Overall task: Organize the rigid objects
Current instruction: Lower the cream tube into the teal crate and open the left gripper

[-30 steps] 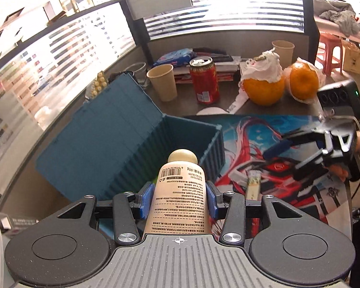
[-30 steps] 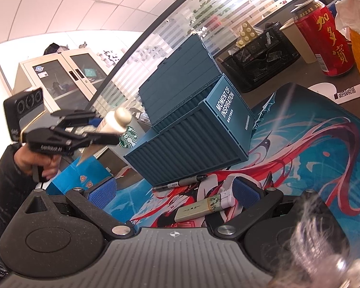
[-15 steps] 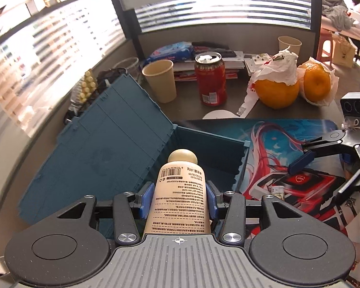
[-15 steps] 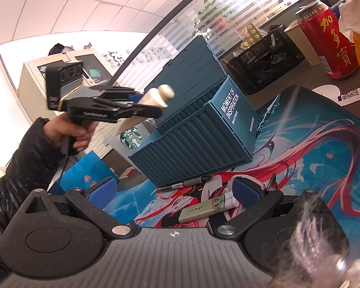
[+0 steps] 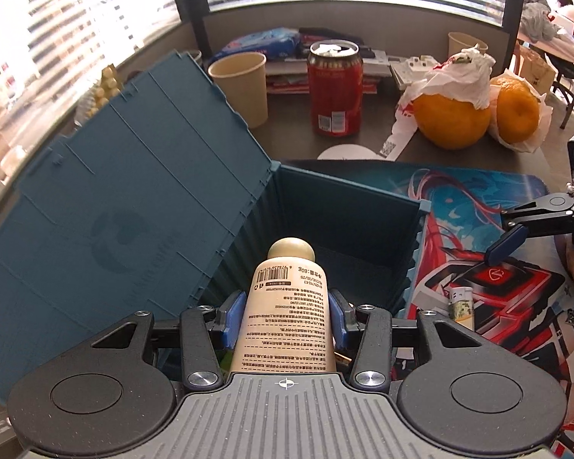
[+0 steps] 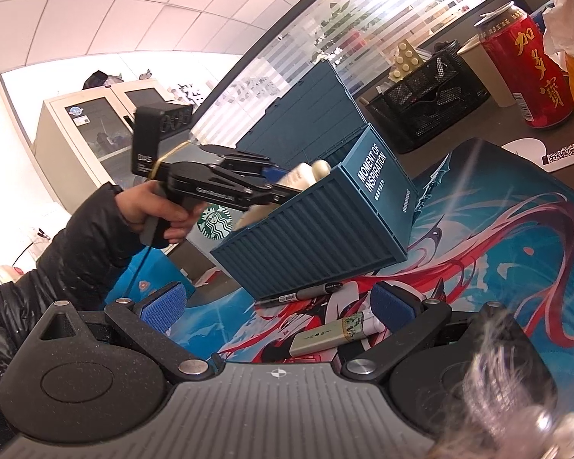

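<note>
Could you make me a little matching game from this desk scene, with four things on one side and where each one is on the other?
Things:
1. cream tube
2. red can
3. marker pen
4. blue box

Places:
A. lying on the mat against the box's base
B. standing on the grey desk beside a paper cup
C. clamped between the left gripper's fingers
D. standing on the printed mat, lid open

Pairs: 1-C, 2-B, 3-A, 4-D

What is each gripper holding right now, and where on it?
Left gripper clamps the cream tube across its body, cap forward over the open blue box. Right gripper is open, holding nothing.
</note>
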Available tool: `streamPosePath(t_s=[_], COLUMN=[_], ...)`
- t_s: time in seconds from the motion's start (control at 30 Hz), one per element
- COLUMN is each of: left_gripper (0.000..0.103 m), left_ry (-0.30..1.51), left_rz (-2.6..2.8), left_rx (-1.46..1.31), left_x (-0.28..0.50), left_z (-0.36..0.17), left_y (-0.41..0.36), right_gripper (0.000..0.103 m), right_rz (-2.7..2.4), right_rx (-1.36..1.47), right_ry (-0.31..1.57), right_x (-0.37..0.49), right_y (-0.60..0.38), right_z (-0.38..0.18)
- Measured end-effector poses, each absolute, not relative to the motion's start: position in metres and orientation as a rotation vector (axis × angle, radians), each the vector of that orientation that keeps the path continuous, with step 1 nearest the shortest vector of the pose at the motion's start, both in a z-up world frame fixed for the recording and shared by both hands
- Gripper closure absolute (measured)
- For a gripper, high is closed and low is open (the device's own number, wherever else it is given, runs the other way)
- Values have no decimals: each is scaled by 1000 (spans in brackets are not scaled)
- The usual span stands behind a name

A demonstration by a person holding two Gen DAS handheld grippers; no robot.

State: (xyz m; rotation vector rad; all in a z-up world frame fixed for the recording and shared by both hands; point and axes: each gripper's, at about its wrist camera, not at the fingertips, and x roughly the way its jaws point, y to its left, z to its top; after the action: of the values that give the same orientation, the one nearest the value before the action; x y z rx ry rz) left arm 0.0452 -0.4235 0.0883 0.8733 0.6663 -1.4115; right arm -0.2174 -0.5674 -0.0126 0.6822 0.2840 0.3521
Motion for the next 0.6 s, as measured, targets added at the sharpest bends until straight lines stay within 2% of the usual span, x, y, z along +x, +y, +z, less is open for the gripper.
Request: streamPosePath(t_s=[0.6], left_gripper=[59], left_ry=[746], left_rz=[-1499], left_rx=[808], left_x=[56], left_z=[75], left_y=[-435], right_gripper=[0], right_rz=[363], right_rx=[677], right_ry=[269], right_x=[-220], right_y=[-568], right_z=[-12])
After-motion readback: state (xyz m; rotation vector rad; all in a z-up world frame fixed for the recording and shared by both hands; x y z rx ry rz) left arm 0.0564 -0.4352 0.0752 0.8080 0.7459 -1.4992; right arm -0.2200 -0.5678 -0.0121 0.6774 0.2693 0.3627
